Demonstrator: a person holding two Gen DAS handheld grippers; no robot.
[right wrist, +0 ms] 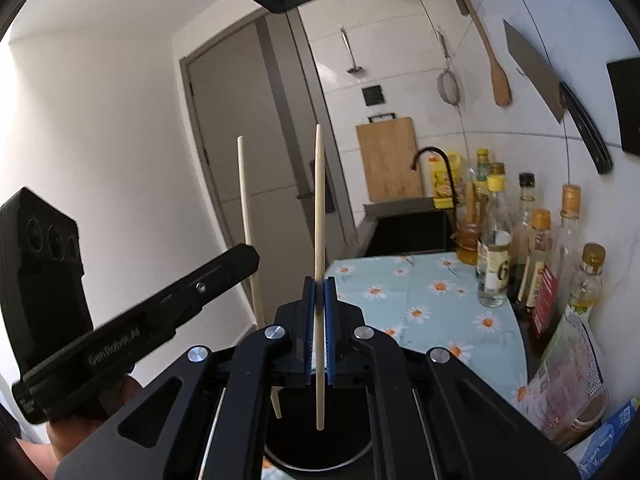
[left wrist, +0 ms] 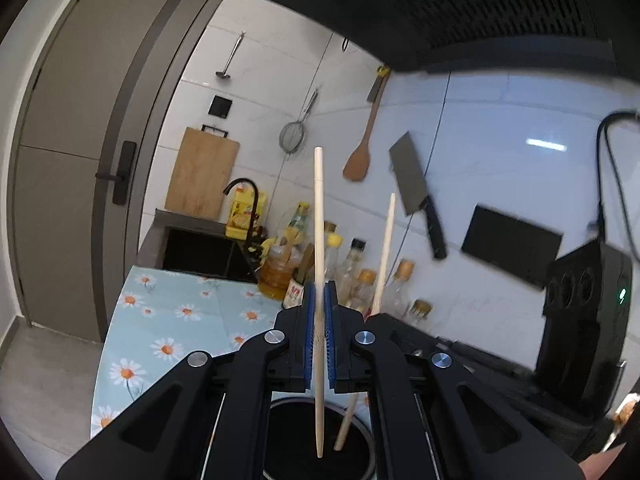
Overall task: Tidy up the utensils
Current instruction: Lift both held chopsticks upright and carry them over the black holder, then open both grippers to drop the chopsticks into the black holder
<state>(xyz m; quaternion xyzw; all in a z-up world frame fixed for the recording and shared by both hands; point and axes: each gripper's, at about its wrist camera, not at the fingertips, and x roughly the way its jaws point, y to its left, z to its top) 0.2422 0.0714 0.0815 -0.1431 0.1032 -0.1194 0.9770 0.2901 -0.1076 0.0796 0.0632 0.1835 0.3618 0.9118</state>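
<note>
My left gripper is shut on a pale wooden chopstick, held upright with its lower tip over a dark round holder below. My right gripper is shut on a second chopstick, also upright, its tip hanging in the mouth of the same dark holder. Each view shows the other chopstick beside its own: in the left wrist view, in the right wrist view. The left gripper's body shows at the left of the right wrist view.
A daisy-print cloth covers the counter. Oil and sauce bottles line the tiled wall. A sink with a black tap, a cutting board, a hanging cleaver, spatula and strainer stand behind. A range hood hangs overhead.
</note>
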